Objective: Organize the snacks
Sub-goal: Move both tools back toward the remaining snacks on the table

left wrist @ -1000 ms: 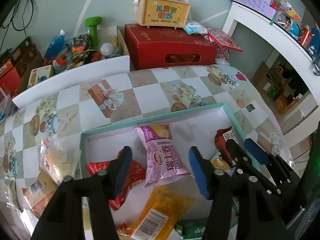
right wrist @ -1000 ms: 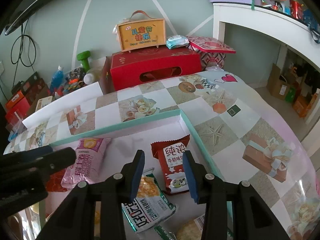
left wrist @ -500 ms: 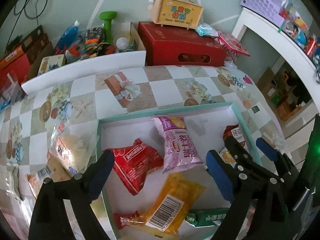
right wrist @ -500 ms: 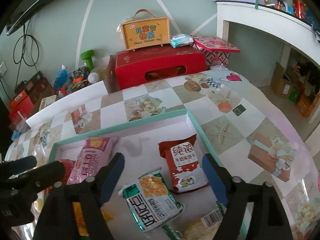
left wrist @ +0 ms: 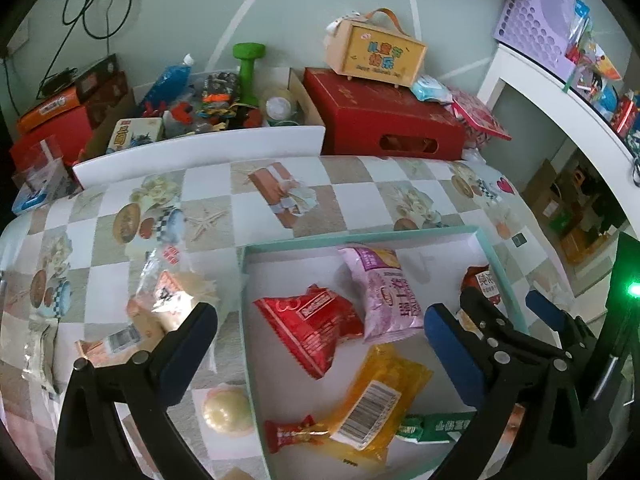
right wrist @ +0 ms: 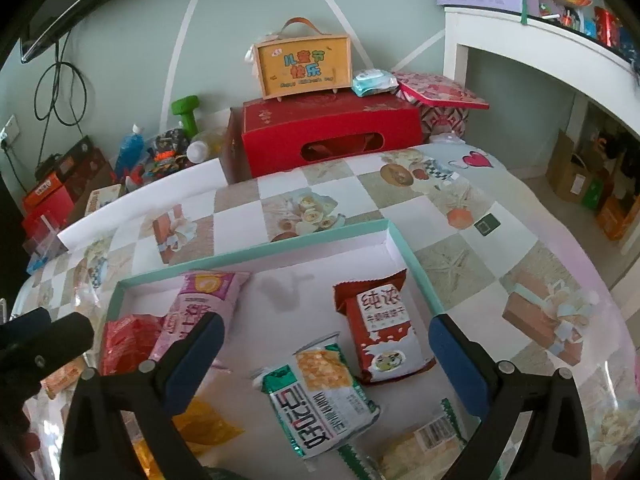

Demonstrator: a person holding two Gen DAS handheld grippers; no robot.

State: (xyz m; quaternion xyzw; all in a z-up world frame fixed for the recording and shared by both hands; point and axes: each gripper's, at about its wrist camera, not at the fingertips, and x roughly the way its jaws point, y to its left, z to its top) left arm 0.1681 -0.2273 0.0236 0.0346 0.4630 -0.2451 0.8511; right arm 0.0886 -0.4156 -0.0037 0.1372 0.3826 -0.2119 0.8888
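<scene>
A teal-rimmed white tray point(left wrist: 360, 237) point(right wrist: 256, 249) lies on the checked tablecloth. It holds a pink packet point(left wrist: 384, 292) point(right wrist: 196, 304), a red packet point(left wrist: 310, 326), a yellow packet point(left wrist: 376, 396), a red-and-white milk packet point(right wrist: 380, 332) and a green-and-white packet point(right wrist: 316, 392). My left gripper point(left wrist: 320, 344) is open and empty above the tray's left part. My right gripper point(right wrist: 326, 352) is open and empty above the tray's right part. Several clear-wrapped snacks point(left wrist: 168, 300) and a round pastry point(left wrist: 226, 414) lie on the cloth left of the tray.
A red gift box point(right wrist: 332, 132) with a yellow carry box point(right wrist: 304, 64) on it stands behind the table. A cardboard box of clutter point(left wrist: 208, 100) sits at the back left. A white shelf point(right wrist: 552, 48) runs along the right.
Both grippers have opened wide and pulled back and up from the tray. The left view has shifted left, showing the loose snacks beside the tray.
</scene>
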